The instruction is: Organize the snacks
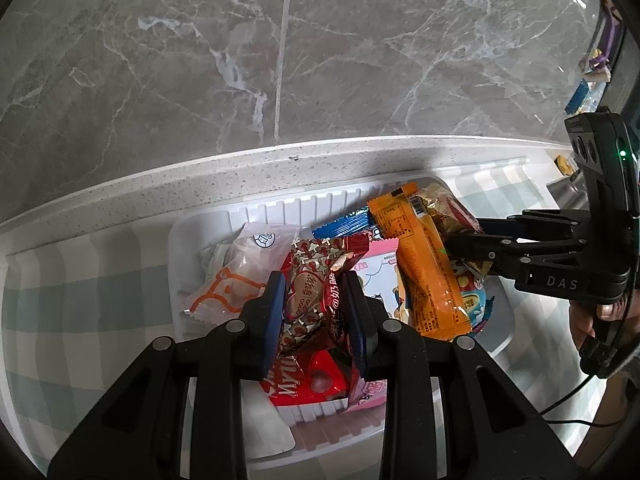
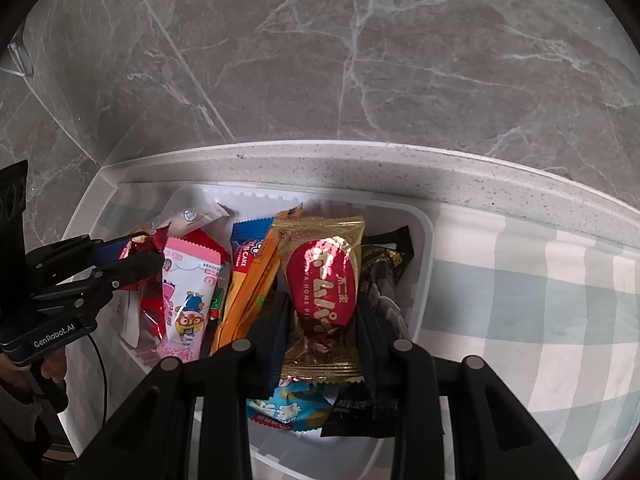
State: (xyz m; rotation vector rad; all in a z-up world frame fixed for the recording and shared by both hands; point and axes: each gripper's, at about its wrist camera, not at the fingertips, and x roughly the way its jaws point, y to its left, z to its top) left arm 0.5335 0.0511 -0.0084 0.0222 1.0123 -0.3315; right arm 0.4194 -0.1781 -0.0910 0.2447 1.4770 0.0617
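Observation:
A white plastic bin (image 1: pixel 280 206) on the counter holds several snack packets. My left gripper (image 1: pixel 314 312) is shut on a red and gold packet (image 1: pixel 308 292) over the bin's left part. My right gripper (image 2: pixel 322 320) is shut on a gold packet with a red oval (image 2: pixel 322 280) over the bin's right part. In the left wrist view the right gripper (image 1: pixel 460 246) reaches in from the right beside an orange bar (image 1: pixel 424 272). In the right wrist view the left gripper (image 2: pixel 132 258) reaches in from the left next to a pink packet (image 2: pixel 188 292).
The bin (image 2: pixel 424 248) stands on a green and white checked cloth (image 2: pixel 540 308) against a speckled counter ledge (image 1: pixel 160 184) and marble wall. Inside also lie a blue packet (image 1: pixel 344 226), a white and orange packet (image 1: pixel 228 292) and a black packet (image 2: pixel 384 264).

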